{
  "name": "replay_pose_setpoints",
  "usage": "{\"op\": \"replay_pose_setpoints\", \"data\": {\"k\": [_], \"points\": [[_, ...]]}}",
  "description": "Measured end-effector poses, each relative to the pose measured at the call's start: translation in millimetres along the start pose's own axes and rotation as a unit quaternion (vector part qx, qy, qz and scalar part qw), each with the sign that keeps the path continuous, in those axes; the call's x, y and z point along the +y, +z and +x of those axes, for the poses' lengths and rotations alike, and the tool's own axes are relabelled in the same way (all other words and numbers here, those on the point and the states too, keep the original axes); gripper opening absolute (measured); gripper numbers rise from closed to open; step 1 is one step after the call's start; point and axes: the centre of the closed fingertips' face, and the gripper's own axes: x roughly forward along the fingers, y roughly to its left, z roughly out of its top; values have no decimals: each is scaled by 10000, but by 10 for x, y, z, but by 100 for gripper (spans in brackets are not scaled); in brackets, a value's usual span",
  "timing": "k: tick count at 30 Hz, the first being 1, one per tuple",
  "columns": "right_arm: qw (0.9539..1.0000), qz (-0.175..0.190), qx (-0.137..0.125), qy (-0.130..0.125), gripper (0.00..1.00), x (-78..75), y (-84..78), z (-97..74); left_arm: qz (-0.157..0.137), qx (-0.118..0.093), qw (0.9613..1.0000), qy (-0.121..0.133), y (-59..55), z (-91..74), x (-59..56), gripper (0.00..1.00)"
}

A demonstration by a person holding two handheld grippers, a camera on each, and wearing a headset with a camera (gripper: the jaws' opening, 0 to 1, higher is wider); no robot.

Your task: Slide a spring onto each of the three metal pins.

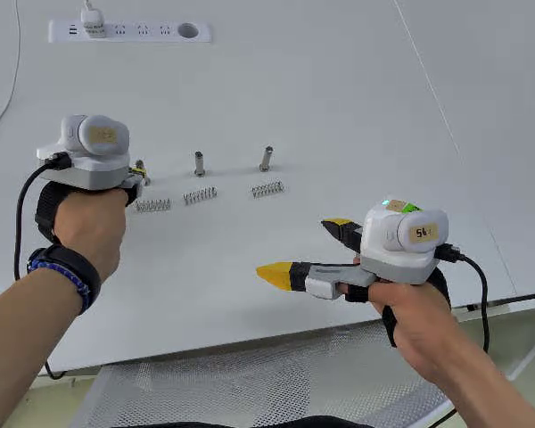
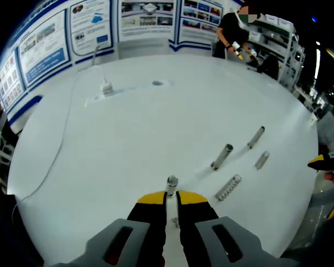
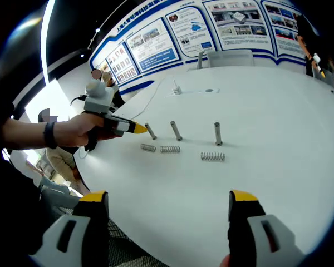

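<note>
Three metal pins stand in a row on the white table: left (image 1: 140, 168), middle (image 1: 199, 163), right (image 1: 266, 159). In front of each lies a spring: left (image 1: 152, 205), middle (image 1: 200, 194), right (image 1: 267, 189). My left gripper (image 1: 137, 176) has its yellow tips pressed on the left pin (image 2: 171, 182), and it also appears in the right gripper view (image 3: 138, 129). The other pins (image 2: 221, 157) (image 2: 255, 137) stand free. My right gripper (image 1: 308, 251) hovers open and empty near the table's front, well short of the right spring (image 3: 212, 157).
A white power strip (image 1: 129, 31) with a plug in it lies at the table's far edge. A cable (image 1: 2, 107) trails off at the left. The front table edge (image 1: 250, 343) runs close below my right hand, with a mesh seat (image 1: 250, 383) under it.
</note>
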Motion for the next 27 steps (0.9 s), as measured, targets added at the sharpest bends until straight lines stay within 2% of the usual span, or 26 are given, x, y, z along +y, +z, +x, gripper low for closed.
{"op": "replay_pose_setpoints", "data": {"k": [12, 27], "points": [[10000, 10, -10, -5, 90, -4, -3, -1, -71, 98, 9999, -53, -83, -12, -36, 11], [10000, 22, -11, 39, 90, 33, -7, 14, 28, 257, 9996, -93, -291, -127, -5, 18]]}}
